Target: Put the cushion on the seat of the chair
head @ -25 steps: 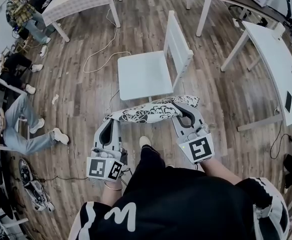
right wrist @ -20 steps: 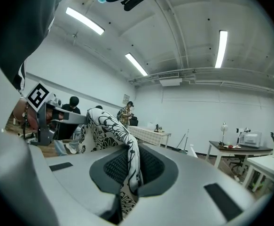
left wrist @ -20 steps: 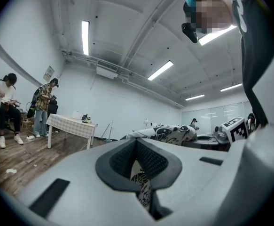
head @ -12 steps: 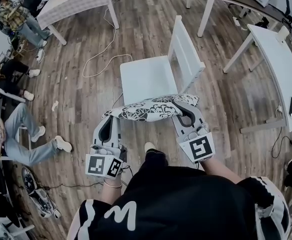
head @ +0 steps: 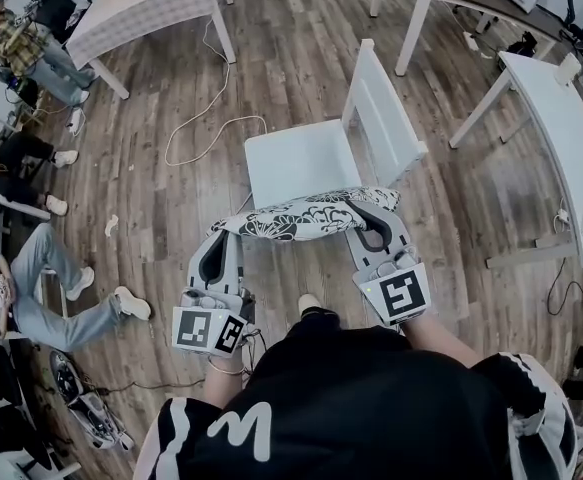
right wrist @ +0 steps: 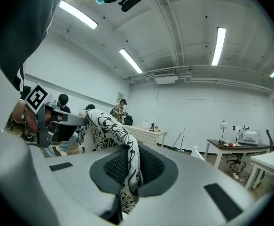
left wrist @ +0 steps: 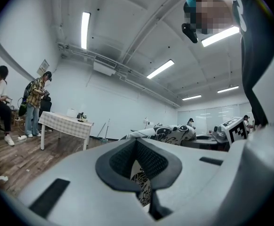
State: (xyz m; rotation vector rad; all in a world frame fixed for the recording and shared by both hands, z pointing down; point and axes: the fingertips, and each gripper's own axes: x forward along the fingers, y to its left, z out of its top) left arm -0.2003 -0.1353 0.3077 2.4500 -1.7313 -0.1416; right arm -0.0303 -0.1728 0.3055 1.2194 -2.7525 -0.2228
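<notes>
Two ends of the cushion [head: 296, 216] stay pinched, one in the left gripper [head: 217, 233], one in the right gripper [head: 369, 216]. It has come nearer the chair [head: 383, 128], now reaching the front edge of the seat [head: 296, 158].

Head view looks steeply down from above, chair [head: 296, 163] upper centre. Gripper views sit low, level, close-up; all three share the cushion [head: 301, 218].

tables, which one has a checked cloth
The table at the upper left, beside the standing person; the white table and the dark-topped table on the right have no cloth.
</notes>
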